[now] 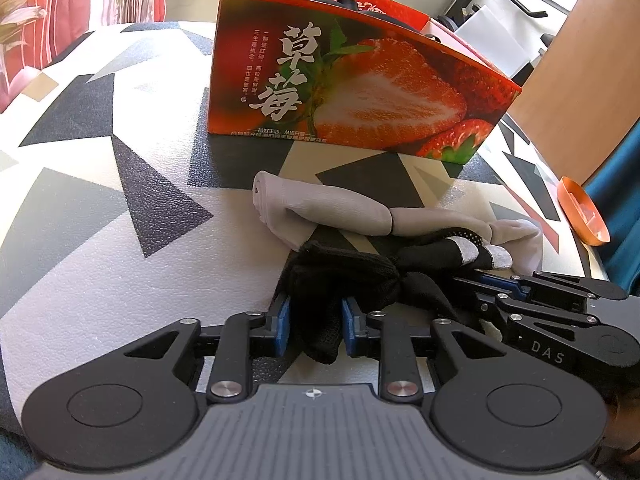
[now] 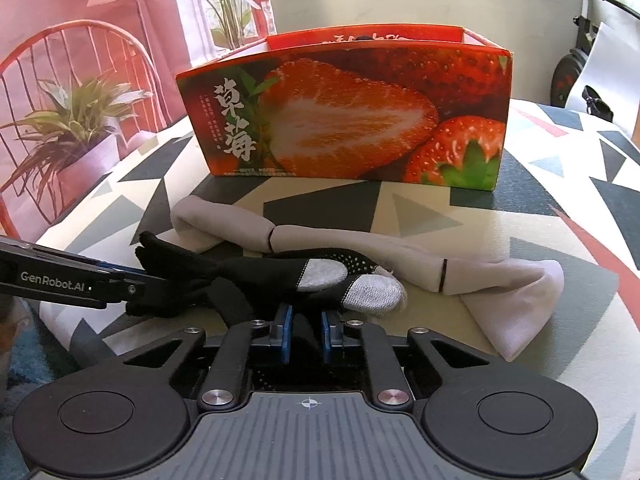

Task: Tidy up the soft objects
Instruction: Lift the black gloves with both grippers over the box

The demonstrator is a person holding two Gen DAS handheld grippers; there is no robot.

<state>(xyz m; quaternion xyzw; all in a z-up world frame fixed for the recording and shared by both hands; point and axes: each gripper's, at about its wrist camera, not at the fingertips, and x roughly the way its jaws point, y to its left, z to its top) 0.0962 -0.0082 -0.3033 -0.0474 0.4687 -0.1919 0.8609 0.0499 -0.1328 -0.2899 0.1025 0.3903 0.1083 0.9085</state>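
A black toe sock (image 1: 344, 272) with grey toe tips lies bunched on the patterned tabletop (image 1: 120, 200), in front of a long pale grey sock (image 1: 328, 204). My left gripper (image 1: 316, 320) is shut on the black sock's cuff end, with dark fabric pinched between its blue pads. My right gripper (image 2: 307, 330) is shut on the same black sock (image 2: 256, 272) just below its grey toes. In the right wrist view my left gripper (image 2: 160, 292) reaches in from the left. The grey sock (image 2: 360, 244) stretches across behind. An open strawberry box (image 2: 344, 112) stands beyond both socks.
The strawberry box (image 1: 360, 92) holds something dark that shows only over its rim. An orange dish (image 1: 584, 212) sits at the table's right edge. A potted plant (image 2: 76, 120) and a red wire chair (image 2: 80, 40) stand off the table's left.
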